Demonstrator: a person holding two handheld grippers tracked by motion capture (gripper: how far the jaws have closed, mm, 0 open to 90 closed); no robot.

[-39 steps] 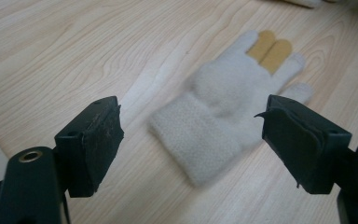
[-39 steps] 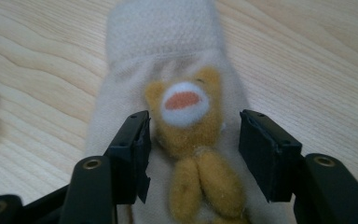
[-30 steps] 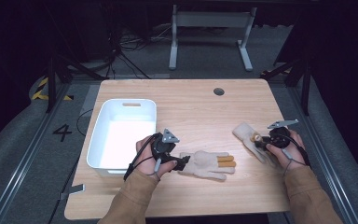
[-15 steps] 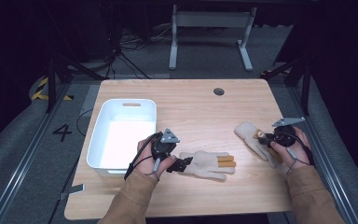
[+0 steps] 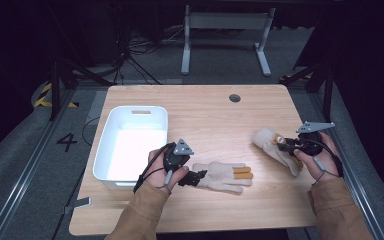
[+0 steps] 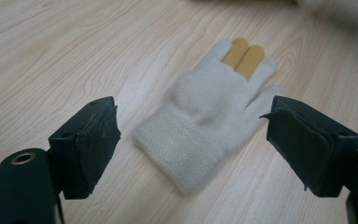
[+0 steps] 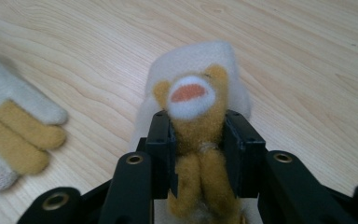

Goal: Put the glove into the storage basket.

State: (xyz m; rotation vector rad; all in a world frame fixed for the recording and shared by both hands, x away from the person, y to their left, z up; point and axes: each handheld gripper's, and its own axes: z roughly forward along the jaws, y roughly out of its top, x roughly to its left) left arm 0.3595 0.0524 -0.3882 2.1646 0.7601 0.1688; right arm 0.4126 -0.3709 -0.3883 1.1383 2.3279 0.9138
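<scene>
High view: the left hand-held gripper (image 5: 196, 177) is seen at about 7 o'clock on the pale wooden bench (image 5: 205, 110), held low by a hand whose tan-sleeved forearm enters from the bottom edge. Its jaws are spread wide and pointed toward 3 o'clock, at the ribbed cuff of a cream knitted glove with two mustard-yellow fingers (image 5: 223, 175), which lies flat on the bench. In the left gripper view the cuff of this glove (image 6: 214, 116) is seen between the two spread jaws, untouched by either.

The right hand-held gripper (image 5: 283, 143) is held at about 4 o'clock, wrist bent, jaws pointed toward 9 o'clock. It has just been closing and is clamped on the second cream knitted glove with a mustard bear-face patch (image 5: 272, 142). In the right gripper view the mustard part of that glove (image 7: 198, 116) is pinched between the pads.

A white rectangular plastic tub (image 5: 157, 112) stands at 9 o'clock.
</scene>
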